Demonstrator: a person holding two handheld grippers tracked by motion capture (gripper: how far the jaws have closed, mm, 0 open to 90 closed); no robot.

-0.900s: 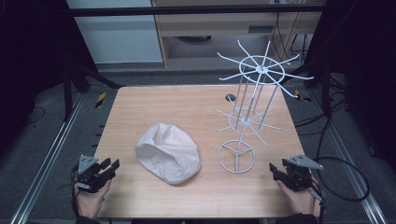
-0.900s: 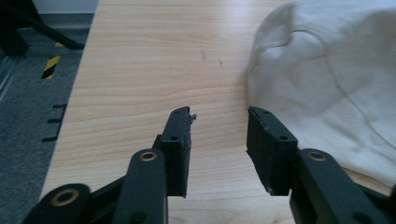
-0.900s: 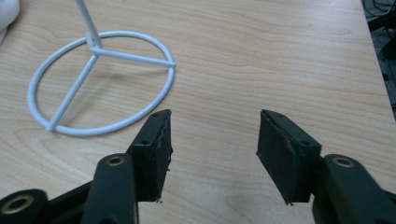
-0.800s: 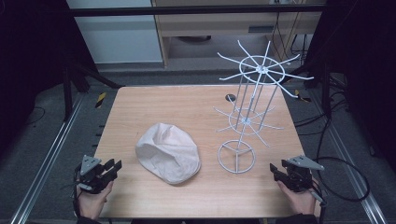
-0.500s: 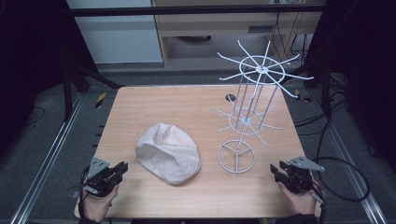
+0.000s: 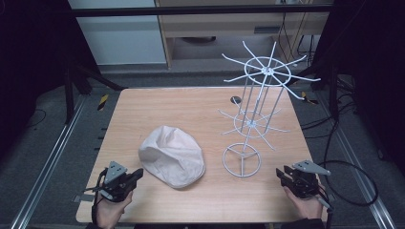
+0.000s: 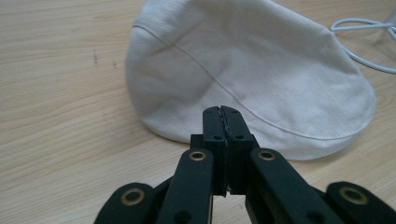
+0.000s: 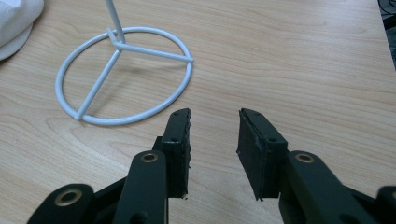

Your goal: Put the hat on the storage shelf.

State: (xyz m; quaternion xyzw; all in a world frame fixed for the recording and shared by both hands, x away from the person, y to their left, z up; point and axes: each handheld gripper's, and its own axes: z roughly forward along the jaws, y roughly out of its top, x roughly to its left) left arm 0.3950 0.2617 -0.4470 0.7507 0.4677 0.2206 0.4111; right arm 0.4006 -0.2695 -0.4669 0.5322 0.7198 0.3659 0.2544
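A pale flat cap (image 6: 171,156) was seen lying crown-up at the lower centre of the counter (image 6: 191,109), just left of the white wire rack (image 6: 255,119) (presumably its destination). The left gripper (image 6: 135,175) was held beside the cap, fingers pressed together on nothing; the right gripper (image 6: 282,174), at lower right, was held with fingers parted, empty.

The white wire rack (image 6: 253,112) stands on the right half of the bench (image 6: 157,102); its radiating arms overhang the surface around it. Just left of the rack's ring base lies a white cap (image 6: 172,155). Bare bench lies behind the cap and left of the rack. Bare surface also separates the ring base from the right hand-held gripper (image 8: 214,128).
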